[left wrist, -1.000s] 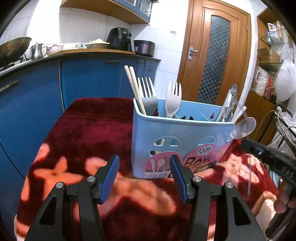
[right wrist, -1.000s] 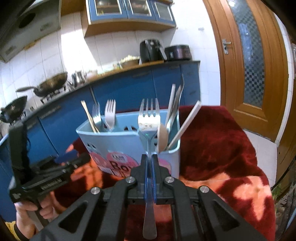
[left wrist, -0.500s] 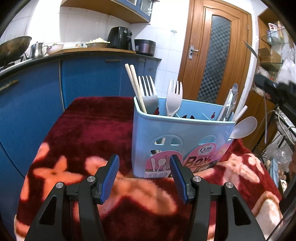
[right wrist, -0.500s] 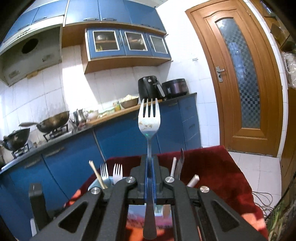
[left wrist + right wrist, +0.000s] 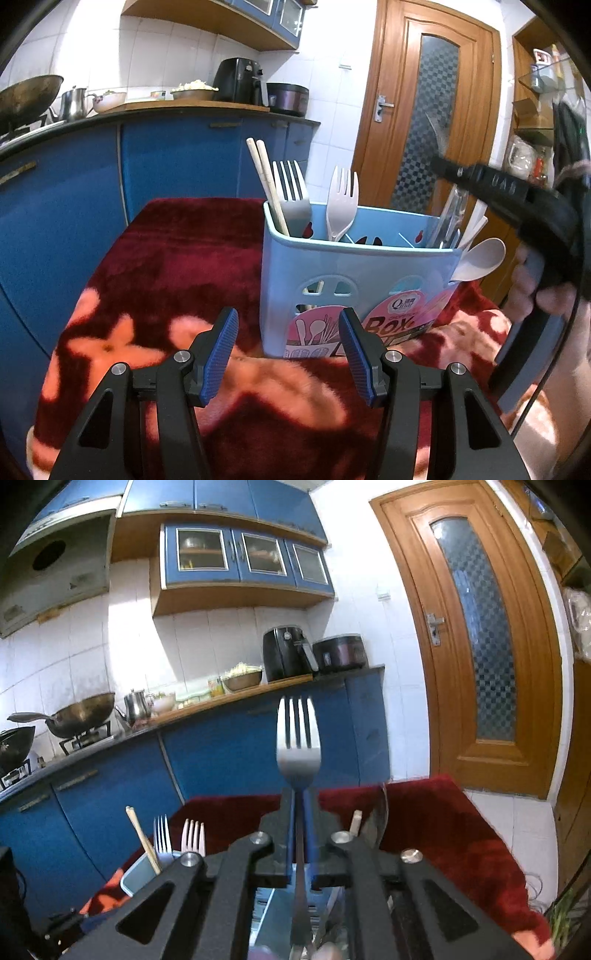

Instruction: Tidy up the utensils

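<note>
Two blue-padded fingers of our right gripper (image 5: 298, 812) were pressed tight on the neck of a metal fork (image 5: 298, 738), which stood upright with its tines up, its handle running back between the fingers toward the camera. Our left gripper (image 5: 288, 349) held nothing, its jaws spread wide above the red flowered blanket (image 5: 155, 266), just in front of the light blue utensil caddy (image 5: 354, 280). We saw the caddy standing on the blanket with a pair of chopsticks (image 5: 267, 184), a steel fork (image 5: 291, 192) and a pale plastic fork (image 5: 341, 201) upright in its left end. Several metal utensils (image 5: 448, 221) leaned in its right end, and a pale spoon (image 5: 480, 256) jutted over the right rim. From the right wrist view the caddy sat below the held fork. Behind ran blue cabinets (image 5: 236, 760), with a wooden door (image 5: 476, 642) to the right.
</note>
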{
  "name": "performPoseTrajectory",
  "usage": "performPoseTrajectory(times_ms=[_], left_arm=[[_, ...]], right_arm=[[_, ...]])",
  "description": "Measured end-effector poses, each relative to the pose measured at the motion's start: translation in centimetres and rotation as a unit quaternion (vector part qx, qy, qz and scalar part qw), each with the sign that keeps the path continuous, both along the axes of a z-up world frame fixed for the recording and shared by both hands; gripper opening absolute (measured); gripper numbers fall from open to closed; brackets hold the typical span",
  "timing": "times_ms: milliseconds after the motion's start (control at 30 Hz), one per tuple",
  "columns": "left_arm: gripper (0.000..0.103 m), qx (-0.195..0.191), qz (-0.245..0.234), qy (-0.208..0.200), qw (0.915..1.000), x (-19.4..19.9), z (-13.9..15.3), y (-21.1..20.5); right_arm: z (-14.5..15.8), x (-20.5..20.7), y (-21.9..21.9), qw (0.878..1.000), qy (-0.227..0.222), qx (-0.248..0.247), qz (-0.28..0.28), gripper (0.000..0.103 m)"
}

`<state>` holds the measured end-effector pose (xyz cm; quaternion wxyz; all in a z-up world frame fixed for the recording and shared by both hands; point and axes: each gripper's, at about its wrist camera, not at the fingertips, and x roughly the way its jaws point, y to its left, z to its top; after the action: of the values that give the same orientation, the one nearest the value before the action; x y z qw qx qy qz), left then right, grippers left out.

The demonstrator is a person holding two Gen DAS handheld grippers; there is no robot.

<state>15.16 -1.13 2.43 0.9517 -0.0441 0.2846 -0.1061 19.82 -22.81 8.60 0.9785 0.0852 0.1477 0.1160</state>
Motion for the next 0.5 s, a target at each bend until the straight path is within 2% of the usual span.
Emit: performPoseTrajectory(times_ms=[67,167,333,500], left_arm=[[0.058,-0.003,0.001,-0.002,1.0000,-0.1,0.2,0.1],[0.058,-0.005,0.004,-0.005,1.0000,-0.6,0.6,0.1],[0.058,-0.008,0.006,-0.008,0.9999,-1.7,1.3,0.1],[0.058,-0.006,0.008,-0.020,0.9998,-3.4,2.5,0.1]], right_arm=[[0.0,-0.6,-0.3,1.000,-0.001,0.005,0.003,0.024],[0.8,-1.9,-0.6,1.000,-0.015,0.002,0.004,0.031],[2.6,-4.4,-0.9,1.000,-0.028,0.008,0.012,0.032],[3.5,-7.2,-1.0,1.000,-0.015,0.009,0.021,0.033]])
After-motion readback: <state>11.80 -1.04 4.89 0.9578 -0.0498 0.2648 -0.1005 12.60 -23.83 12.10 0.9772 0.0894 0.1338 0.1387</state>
